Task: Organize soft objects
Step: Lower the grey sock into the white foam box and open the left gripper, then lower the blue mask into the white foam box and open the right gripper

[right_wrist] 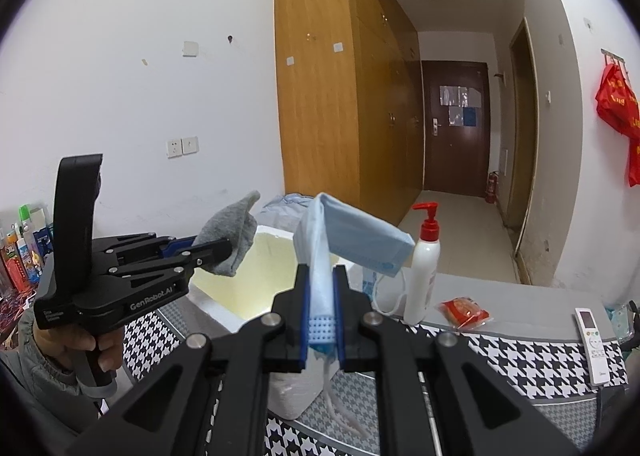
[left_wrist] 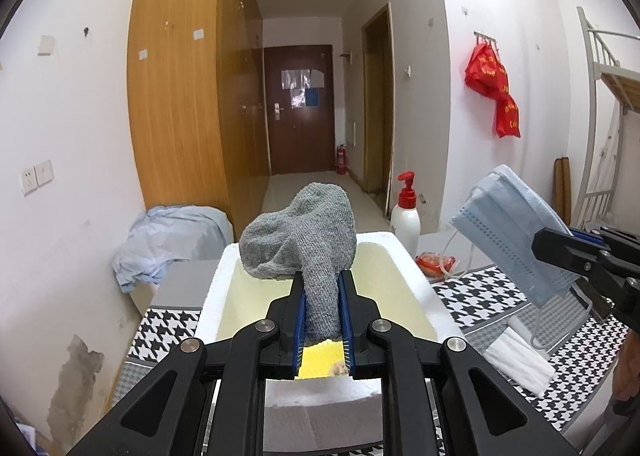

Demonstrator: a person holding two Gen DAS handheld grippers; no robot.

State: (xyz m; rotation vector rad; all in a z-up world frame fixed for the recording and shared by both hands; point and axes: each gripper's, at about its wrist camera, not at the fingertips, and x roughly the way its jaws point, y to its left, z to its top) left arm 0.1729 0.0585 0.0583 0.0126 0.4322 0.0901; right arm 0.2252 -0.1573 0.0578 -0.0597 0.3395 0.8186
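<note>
My left gripper [left_wrist: 322,284] is shut on a grey sock [left_wrist: 304,234] and holds it up over a white foam box [left_wrist: 424,296] with a yellowish inside. A yellow sponge [left_wrist: 320,362] lies in the box below the jaws. My right gripper [right_wrist: 321,276] is shut on a light blue face mask [right_wrist: 352,240] and holds it in the air to the right of the box [right_wrist: 216,306]. The mask [left_wrist: 516,223] and right gripper [left_wrist: 560,252] show at the right of the left wrist view; the left gripper [right_wrist: 224,252] with the sock [right_wrist: 232,236] shows in the right wrist view.
The box stands on a houndstooth cloth [right_wrist: 520,352]. A white pump bottle with a red top [right_wrist: 424,268], a red snack packet [right_wrist: 464,312] and a white remote [right_wrist: 594,344] lie behind. White folded material [left_wrist: 516,360] lies to the box's right. A blue cloth heap [left_wrist: 168,244] sits at the back left.
</note>
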